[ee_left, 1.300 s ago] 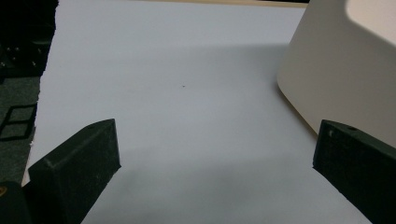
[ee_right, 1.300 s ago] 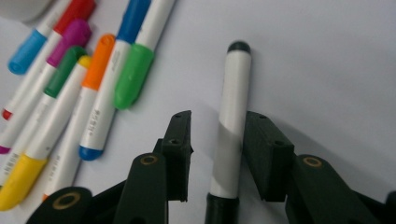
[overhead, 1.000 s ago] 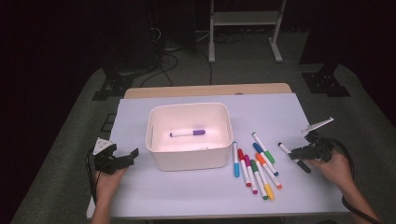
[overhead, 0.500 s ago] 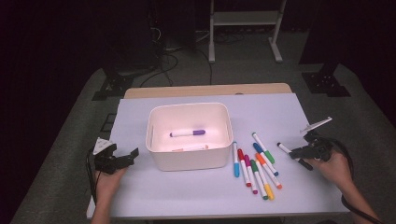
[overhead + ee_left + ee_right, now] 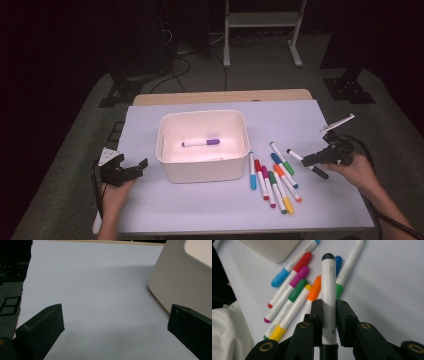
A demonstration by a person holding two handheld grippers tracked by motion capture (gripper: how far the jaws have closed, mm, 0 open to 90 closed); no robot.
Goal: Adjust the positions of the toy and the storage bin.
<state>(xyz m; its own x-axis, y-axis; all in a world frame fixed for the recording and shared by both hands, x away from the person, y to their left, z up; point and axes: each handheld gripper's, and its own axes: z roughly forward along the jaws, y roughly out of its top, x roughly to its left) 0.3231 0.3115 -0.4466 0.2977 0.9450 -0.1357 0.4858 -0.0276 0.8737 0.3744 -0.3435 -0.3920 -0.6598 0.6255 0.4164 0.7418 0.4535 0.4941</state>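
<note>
Black-capped marker: the black-capped marker point(image 5: 328, 297) lay clamped lengthwise between the jaws of the right tongs point(image 5: 329, 312), its black cap pointing away from them; in the high view the same marker point(image 5: 306, 162) sat to the right of the white bin point(image 5: 202, 170), off the desk.
Right tongs: the right tongs point(image 5: 311, 160) had just closed and were clenched on the black-capped marker, right of the white bin.
Left tongs: the left tongs point(image 5: 137, 167) stood released with nothing between the jaws, just left of the white bin, above the desk.
Loose markers: a row of coloured markers point(image 5: 272, 180) lay on the desk between the white bin and the right tongs.
Purple marker: the purple marker point(image 5: 201, 143) lay inside the white bin.
Surface: a pale lavender desk point(image 5: 200, 205) with a wooden strip at the edge beyond the white bin.
Room: dark, with cables on grey carpet point(image 5: 200, 75) and a white stand's legs point(image 5: 260, 30) behind the white bin.
</note>
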